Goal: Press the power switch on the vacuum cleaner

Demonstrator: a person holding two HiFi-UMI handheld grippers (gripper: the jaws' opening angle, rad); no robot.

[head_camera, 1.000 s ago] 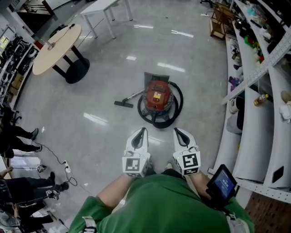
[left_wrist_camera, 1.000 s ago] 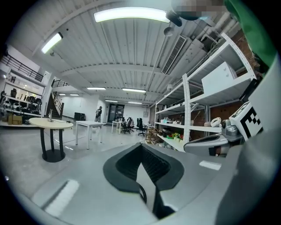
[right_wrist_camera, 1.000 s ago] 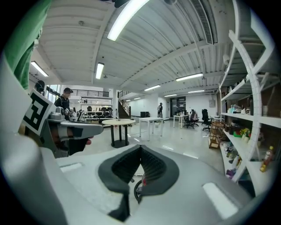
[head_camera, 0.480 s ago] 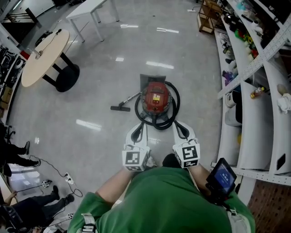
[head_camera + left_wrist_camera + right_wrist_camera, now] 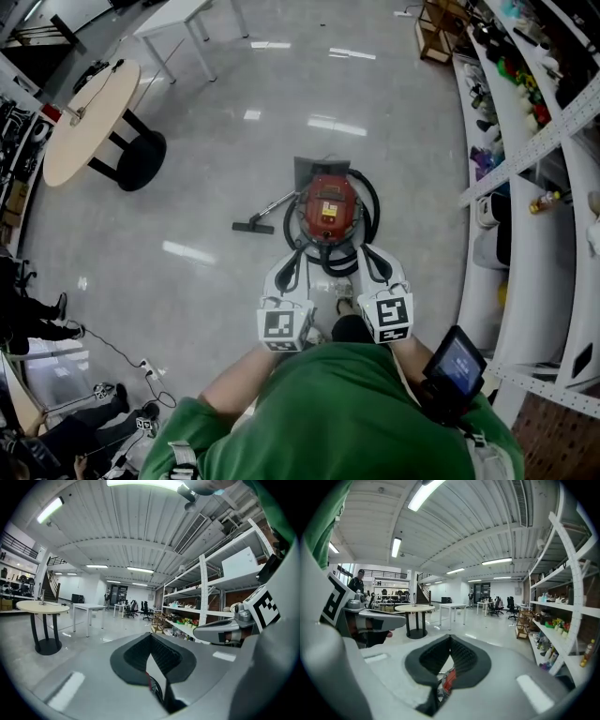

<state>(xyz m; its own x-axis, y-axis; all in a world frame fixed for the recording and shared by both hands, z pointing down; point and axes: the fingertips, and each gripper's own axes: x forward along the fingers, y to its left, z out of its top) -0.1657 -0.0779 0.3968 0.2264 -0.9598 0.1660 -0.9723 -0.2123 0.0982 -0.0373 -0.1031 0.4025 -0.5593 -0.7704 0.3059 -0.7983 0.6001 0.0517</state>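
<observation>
The red vacuum cleaner stands on the grey floor ahead of me, with its black hose coiled round it and its floor nozzle lying to its left. My left gripper and right gripper are held side by side just short of the coil, both shut and holding nothing. In the left gripper view the left gripper has its pads meeting at the tip. The right gripper looks the same in its own view, with a sliver of the red vacuum cleaner below the pads.
A round wooden table and a white table stand at the far left. Curved white shelves with goods line the right side. People's legs and a floor cable are at the left edge.
I have come closer to the vacuum cleaner. Both grippers, still shut, now reach up to the hose coil instead of stopping well short of it.
</observation>
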